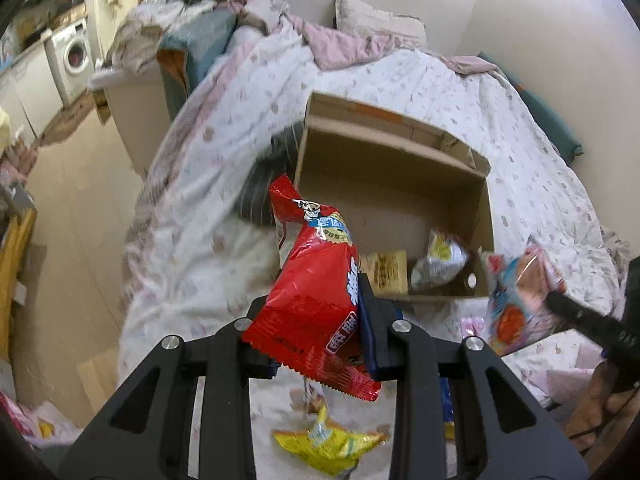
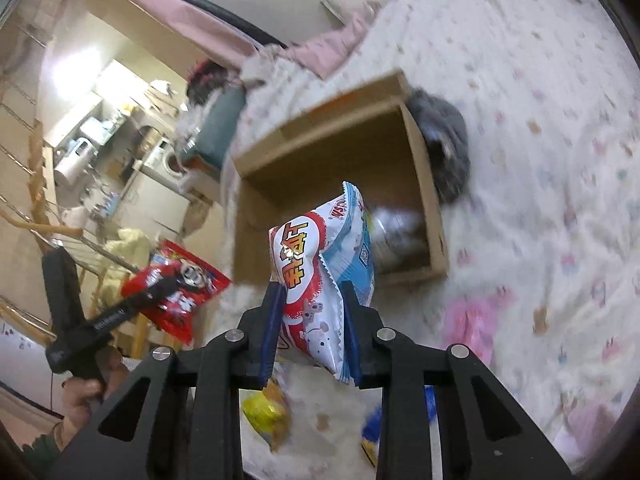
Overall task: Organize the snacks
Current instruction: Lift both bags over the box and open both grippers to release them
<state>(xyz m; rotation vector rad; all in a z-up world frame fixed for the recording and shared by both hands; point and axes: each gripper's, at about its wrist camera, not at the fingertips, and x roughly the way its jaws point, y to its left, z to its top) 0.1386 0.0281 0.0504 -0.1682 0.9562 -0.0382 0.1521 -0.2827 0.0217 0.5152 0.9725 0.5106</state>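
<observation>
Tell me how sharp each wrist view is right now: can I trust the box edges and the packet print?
Left wrist view: red packet print sharp, cardboard box edges mildly soft, blue-and-pink packet at right smeared. Right wrist view: white packet readable, box rim and bedding motion-blurred, bright glare in the kitchen area upper left; both bend lines toward the rim.
</observation>
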